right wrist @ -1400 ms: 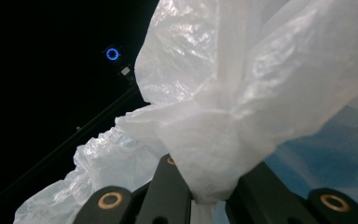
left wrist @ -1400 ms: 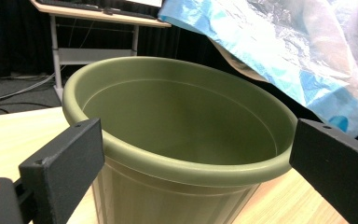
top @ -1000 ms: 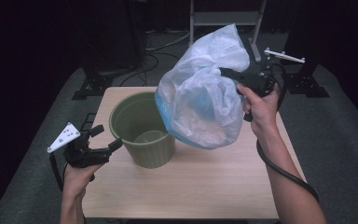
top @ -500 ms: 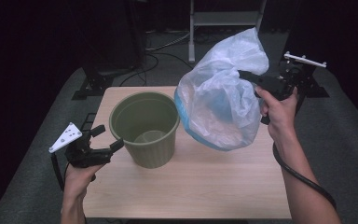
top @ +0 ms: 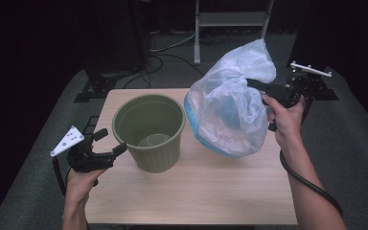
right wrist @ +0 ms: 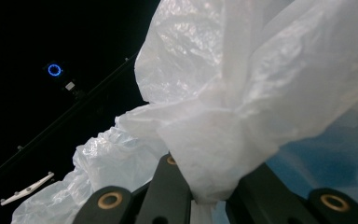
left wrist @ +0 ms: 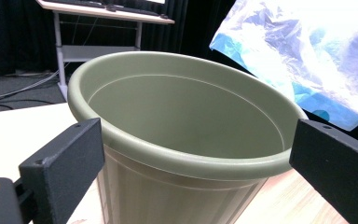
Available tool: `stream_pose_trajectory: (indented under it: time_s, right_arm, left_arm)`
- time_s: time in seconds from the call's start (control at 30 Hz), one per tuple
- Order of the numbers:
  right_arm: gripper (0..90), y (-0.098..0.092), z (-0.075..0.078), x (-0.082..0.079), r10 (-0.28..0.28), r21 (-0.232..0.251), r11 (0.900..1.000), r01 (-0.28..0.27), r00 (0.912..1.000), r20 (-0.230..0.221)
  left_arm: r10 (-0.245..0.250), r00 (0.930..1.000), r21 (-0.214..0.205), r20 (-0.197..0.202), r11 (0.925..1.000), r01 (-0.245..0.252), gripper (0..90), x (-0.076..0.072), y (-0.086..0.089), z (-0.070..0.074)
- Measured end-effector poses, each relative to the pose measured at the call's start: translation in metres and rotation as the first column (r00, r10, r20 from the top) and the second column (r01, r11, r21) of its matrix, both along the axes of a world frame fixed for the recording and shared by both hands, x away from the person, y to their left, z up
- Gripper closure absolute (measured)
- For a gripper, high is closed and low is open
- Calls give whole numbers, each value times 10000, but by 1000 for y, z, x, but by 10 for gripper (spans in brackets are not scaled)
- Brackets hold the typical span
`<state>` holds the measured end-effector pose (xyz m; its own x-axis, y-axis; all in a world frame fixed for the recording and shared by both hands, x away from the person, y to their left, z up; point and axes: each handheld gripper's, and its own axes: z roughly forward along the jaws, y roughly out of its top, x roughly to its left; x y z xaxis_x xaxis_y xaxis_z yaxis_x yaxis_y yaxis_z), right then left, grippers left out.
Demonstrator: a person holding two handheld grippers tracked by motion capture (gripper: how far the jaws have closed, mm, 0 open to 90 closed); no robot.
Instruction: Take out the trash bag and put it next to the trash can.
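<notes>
Right gripper (top: 252, 84) pinching the plastic bag (top: 230, 115): lower its loose bottom over the bin (top: 149, 130) at nine o'clock, while the spread left gripper (top: 110, 143) steadies the rim.

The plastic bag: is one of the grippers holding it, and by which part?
Yes. The right gripper is shut on a bunched fold of the plastic bag. The left gripper holds nothing.

dark studio lab, black curtains (top: 52, 43), floor cables (top: 172, 45)
</notes>
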<state>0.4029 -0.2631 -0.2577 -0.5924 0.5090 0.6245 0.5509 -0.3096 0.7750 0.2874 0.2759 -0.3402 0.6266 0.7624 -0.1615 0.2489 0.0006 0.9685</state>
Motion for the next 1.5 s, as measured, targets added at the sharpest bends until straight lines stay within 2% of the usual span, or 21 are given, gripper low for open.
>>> stream_pose_trajectory:
  time_s: [0.3, 0.47, 0.57, 0.6, 0.77, 1.03, 1.5]
  right_arm:
    - [890, -7, -13, 5, -302, -47, 9995, 301, 9994, -162]
    - [890, 0, -30, 13, -292, -190, 9994, 284, 9986, -447]
    - [890, 3, -35, 15, -290, -269, 9993, 276, 9981, -543]
    - [890, 6, -41, 18, -263, -323, 9992, 242, 9976, -640]
    - [890, 13, -52, 24, -296, -399, 9989, 265, 9964, -791]
    - [890, 26, -64, 32, -278, -493, 9985, 231, 9949, -968]
    - [889, 66, -91, 44, 46, -918, 9956, -164, 9918, -1275]
  left_arm:
    - [111, 9999, 89, 7, 9999, -111, 19, 0, 0, 1]
    - [128, 9999, 12, 18, 9999, -128, 19, 0, 1, 1]
    - [134, 9999, -14, 28, 9999, -134, 19, 0, 2, 1]
    - [158, 9999, -41, 13, 9999, -158, 19, 0, 2, 1]
    - [162, 9999, -23, 8, 9999, -162, 19, 0, 2, 1]
    - [154, 9999, -31, 16, 9999, -154, 19, 0, 2, 1]
    - [251, 9997, -179, 20, 9995, -251, 19, -1, 7, 2]
